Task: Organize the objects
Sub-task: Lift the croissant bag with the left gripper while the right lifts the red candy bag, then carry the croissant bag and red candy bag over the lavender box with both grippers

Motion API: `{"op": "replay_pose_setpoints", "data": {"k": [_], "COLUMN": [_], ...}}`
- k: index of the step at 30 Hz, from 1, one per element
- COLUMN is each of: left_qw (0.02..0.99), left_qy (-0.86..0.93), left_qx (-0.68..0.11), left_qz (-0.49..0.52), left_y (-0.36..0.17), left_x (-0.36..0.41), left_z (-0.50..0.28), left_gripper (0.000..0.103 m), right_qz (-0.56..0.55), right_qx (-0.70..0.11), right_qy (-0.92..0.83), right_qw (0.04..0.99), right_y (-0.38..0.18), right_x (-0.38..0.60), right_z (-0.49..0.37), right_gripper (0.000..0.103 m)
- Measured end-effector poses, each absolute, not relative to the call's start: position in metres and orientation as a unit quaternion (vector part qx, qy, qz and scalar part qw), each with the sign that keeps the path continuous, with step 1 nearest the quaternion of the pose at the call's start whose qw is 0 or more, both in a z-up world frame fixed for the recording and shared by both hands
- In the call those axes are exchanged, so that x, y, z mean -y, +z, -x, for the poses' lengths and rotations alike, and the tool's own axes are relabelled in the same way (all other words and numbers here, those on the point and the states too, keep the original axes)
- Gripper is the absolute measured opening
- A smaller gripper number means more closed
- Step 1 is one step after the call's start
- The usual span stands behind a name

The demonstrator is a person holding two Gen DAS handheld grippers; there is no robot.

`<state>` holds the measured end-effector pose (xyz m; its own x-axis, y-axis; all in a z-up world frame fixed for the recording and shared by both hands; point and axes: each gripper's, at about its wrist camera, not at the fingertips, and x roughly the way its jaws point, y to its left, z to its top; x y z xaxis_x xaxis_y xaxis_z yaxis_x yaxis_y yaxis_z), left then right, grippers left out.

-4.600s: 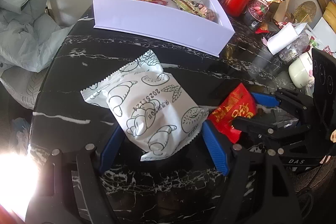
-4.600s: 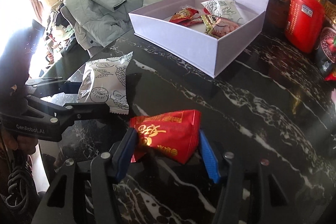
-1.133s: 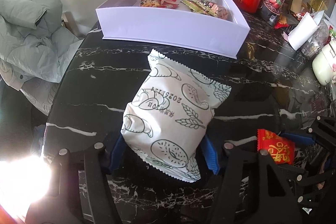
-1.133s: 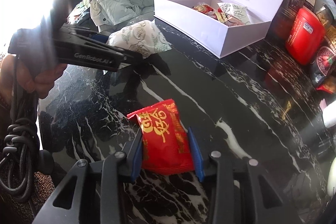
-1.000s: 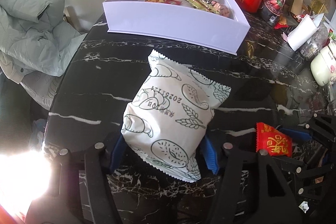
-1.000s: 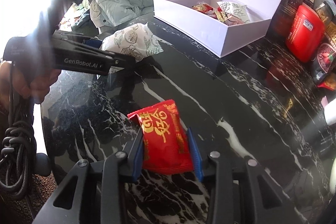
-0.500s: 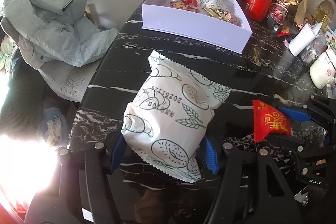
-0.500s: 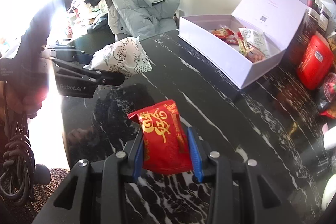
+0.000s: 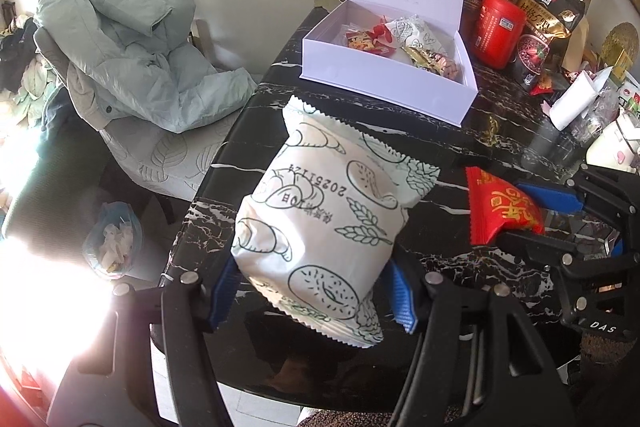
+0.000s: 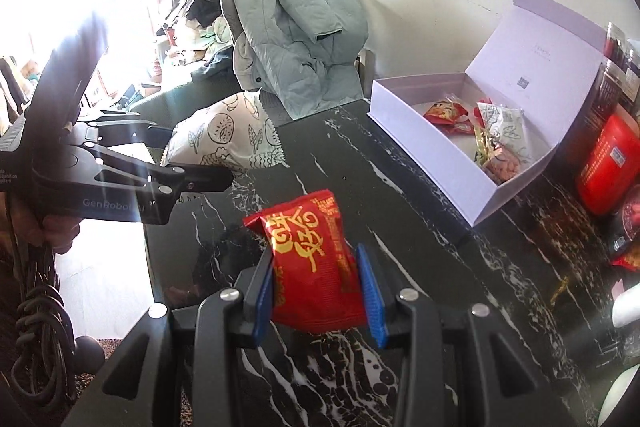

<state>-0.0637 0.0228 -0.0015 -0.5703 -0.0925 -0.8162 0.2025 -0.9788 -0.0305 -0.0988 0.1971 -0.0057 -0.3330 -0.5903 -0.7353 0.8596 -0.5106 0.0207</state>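
Left gripper [image 9: 310, 291]: clamped on white bread packet [image 9: 320, 223], aloft over table [image 9: 500, 143] near edge. Right gripper [image 10: 318, 287]: clamped on red snack packet [image 10: 312, 259], aloft. White box [image 9: 384, 87]: open, far edge. Risk: slick puffy packets slipping; grippers colliding over box.

The left gripper [image 9: 312, 293] is held raised above the worktop [image 9: 500, 131], its blue-padded jaws clamped on a white bread packet [image 9: 320, 219]. The right gripper [image 10: 318, 287] sits beside it, also lifted, jaws closed on a red snack packet [image 10: 312, 259]. A hand [image 10: 56, 227] grips the left gripper's handle.
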Motion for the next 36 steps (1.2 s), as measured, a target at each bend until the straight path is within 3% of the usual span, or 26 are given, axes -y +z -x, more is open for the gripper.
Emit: {"op": "replay_pose_setpoints", "data": {"k": [36], "left_qw": [0.012], "left_qy": [-0.885], "left_qx": [-0.029], "left_qz": [-0.465], "left_y": [0.003], "left_x": [-0.045], "left_z": [0.166], "left_gripper": [0.061], "right_qz": [-0.367], "right_qx": [-0.171], "right_qy": [-0.816], "right_qw": [0.412], "right_y": [0.007], "right_x": [-0.210], "right_z": [0.180], "right_gripper": [0.039]}}
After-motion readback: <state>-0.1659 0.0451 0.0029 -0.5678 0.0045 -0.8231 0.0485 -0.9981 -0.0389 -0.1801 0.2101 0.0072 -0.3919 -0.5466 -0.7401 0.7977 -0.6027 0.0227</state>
